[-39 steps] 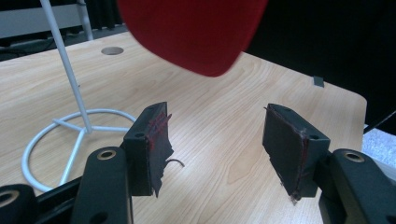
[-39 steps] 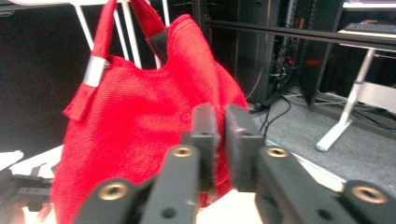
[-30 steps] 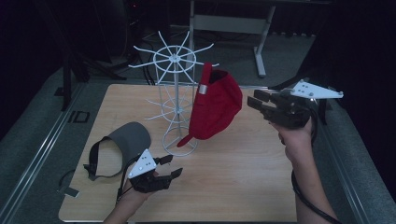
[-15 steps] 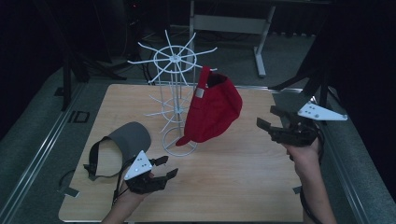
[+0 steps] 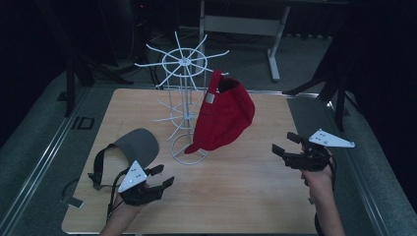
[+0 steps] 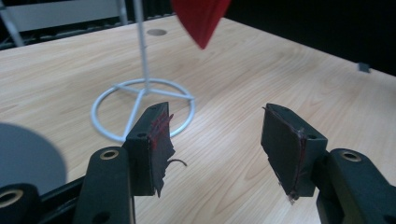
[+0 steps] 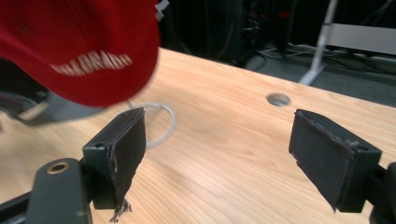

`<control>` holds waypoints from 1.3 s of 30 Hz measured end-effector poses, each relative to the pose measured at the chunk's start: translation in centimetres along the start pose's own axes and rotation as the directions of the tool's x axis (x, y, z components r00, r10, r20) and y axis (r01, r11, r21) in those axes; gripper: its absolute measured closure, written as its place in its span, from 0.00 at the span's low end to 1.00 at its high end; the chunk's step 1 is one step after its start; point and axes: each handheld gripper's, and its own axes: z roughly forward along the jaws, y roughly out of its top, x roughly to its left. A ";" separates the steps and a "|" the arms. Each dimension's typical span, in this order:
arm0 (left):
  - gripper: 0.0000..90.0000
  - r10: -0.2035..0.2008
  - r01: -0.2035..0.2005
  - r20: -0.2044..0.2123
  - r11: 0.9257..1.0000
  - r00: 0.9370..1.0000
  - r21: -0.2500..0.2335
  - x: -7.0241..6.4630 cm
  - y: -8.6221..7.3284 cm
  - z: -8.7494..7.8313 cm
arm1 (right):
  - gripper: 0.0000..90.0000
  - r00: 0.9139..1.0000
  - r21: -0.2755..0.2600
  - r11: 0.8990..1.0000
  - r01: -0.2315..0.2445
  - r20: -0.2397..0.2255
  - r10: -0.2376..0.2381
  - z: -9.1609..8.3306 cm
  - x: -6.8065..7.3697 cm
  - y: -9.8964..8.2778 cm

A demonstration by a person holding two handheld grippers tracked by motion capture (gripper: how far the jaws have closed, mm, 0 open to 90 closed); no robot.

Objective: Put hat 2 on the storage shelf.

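hanging by its strap on the wire rack (image 5: 183, 105), red cap (image 5: 223, 118) could slip off if bumped; right tongs (image 5: 286, 147) just opened, empty, left tongs (image 5: 158, 178) apart near grey visor (image 5: 135, 145).

cap (image 5: 223, 115) on rack (image 5: 184, 105), mid table (image 5: 246, 196) | visor (image 5: 135, 147) left of rack
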 end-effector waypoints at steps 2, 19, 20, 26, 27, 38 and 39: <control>0.48 -0.005 0.005 -0.013 1.000 1.000 -0.002 0.3 -0.3 -0.4 | 0.21 1.000 0.010 1.000 0.002 0.009 -0.002 0.1 -0.2 -0.9; 0.48 -0.045 0.045 -0.182 0.999 0.982 -0.003 3.6 -3.1 -4.4 | 0.21 0.996 0.081 0.996 -0.038 0.082 0.031 0.3 -1.8 -6.9; 0.48 -0.044 0.045 -0.192 0.999 0.980 -0.002 3.8 -3.3 -4.7 | 0.21 0.996 0.080 0.996 -0.040 0.083 0.033 0.2 -1.8 -7.1; 0.48 -0.071 0.077 -0.269 0.997 0.961 0.011 5.3 -4.9 -7.0 | 0.21 0.996 0.093 0.995 -0.029 0.086 0.021 0.0 -1.8 -7.9; 0.48 -0.082 0.090 -0.286 0.996 0.955 0.016 5.4 -5.1 -7.3 | 0.21 0.996 0.096 0.995 -0.030 0.086 0.022 0.0 -1.9 -8.0; 0.47 -0.115 0.142 -0.398 0.989 0.910 0.039 6.8 -7.9 -10.5 | 0.21 0.997 0.094 0.995 -0.031 0.079 0.024 -0.3 -1.8 -8.5; 0.46 -0.124 0.151 -0.403 0.988 0.907 0.036 7.0 -8.1 -10.7 | 0.21 0.997 0.094 0.995 -0.034 0.078 0.027 -0.3 -1.8 -8.6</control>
